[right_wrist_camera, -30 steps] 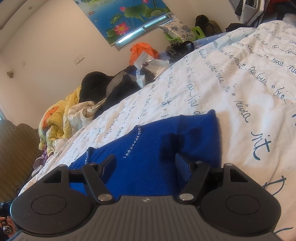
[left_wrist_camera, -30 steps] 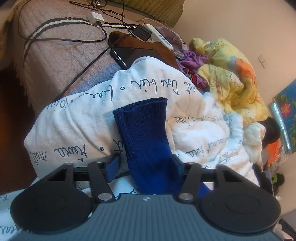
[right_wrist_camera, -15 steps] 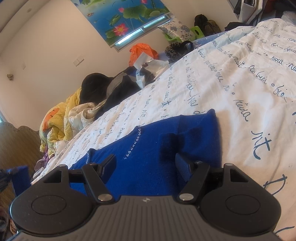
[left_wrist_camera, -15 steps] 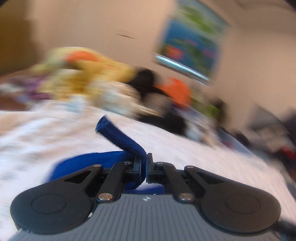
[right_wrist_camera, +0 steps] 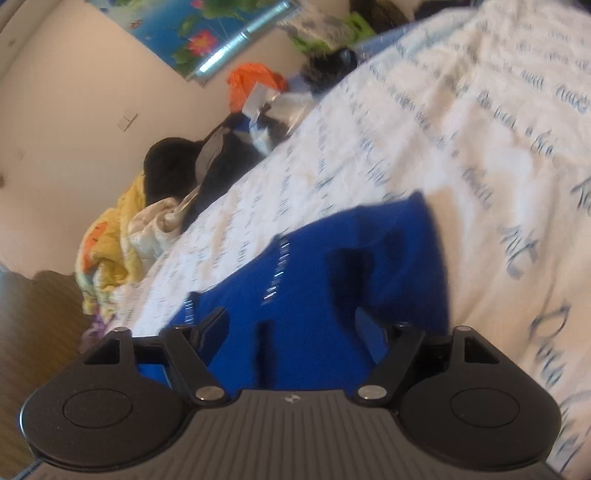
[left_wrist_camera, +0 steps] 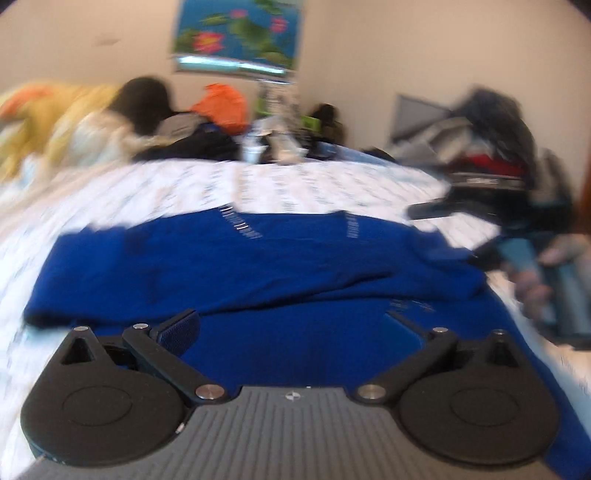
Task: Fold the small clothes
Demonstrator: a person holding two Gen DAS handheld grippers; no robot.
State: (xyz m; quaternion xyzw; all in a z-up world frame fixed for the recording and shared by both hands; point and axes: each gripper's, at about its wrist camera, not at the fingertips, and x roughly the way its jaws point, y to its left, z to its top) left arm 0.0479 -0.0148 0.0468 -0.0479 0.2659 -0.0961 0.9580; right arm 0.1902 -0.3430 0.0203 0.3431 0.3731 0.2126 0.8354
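Note:
A dark blue knit garment [left_wrist_camera: 258, 266] lies spread on the white bedspread with blue script [left_wrist_camera: 258, 184], a fold of it laid across its middle. My left gripper [left_wrist_camera: 291, 325] hangs just over its near edge, jaws opening wide, with nothing pinched between the fingers. In the right wrist view the same blue garment [right_wrist_camera: 332, 258] runs under my right gripper [right_wrist_camera: 290, 326]. Those jaws are opening too, standing apart over the cloth without pinching it. A person's hand [left_wrist_camera: 535, 288] shows at the garment's right end. The left wrist view is blurred.
A yellow flowered quilt [right_wrist_camera: 107, 251] and dark and orange bundles [left_wrist_camera: 221, 107] line the bed's far side under a lotus poster [left_wrist_camera: 236, 33]. A heap of dark things [left_wrist_camera: 480, 147] sits at the right. The bedspread [right_wrist_camera: 480, 147] stretches on past the garment.
My left gripper shut on the blue sleeve, swung it across over the garment and let it go; its jaws now stand wide. My right gripper tilted and opened slightly.

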